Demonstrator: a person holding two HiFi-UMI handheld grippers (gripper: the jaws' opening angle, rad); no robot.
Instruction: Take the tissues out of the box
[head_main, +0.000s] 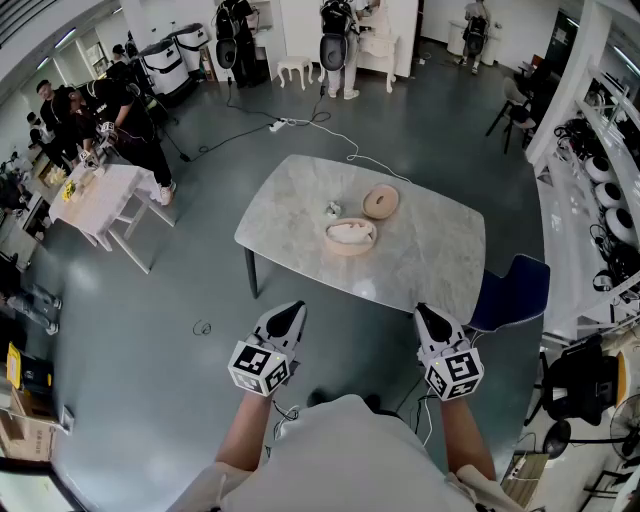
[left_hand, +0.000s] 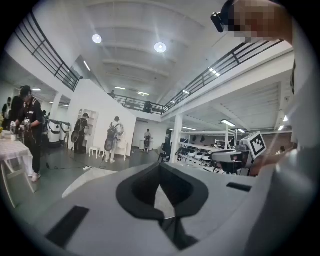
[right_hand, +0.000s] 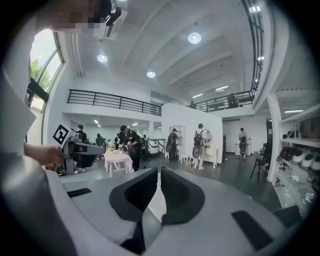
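Pale marble table (head_main: 420, 250), round wooden box (head_main: 350, 250) holding white tissues (head_main: 350, 232), round lid (head_main: 381, 202) just beside, small item (head_main: 332, 209) near

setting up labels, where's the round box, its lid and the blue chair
round box (head_main: 351, 251): head view, on the near rim
lid (head_main: 381, 202): head view, on the middle of its top face
blue chair (head_main: 515, 290): head view, on the middle of the blue part

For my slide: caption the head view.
Left gripper and right gripper, both shut, face a marble table with tissue box.
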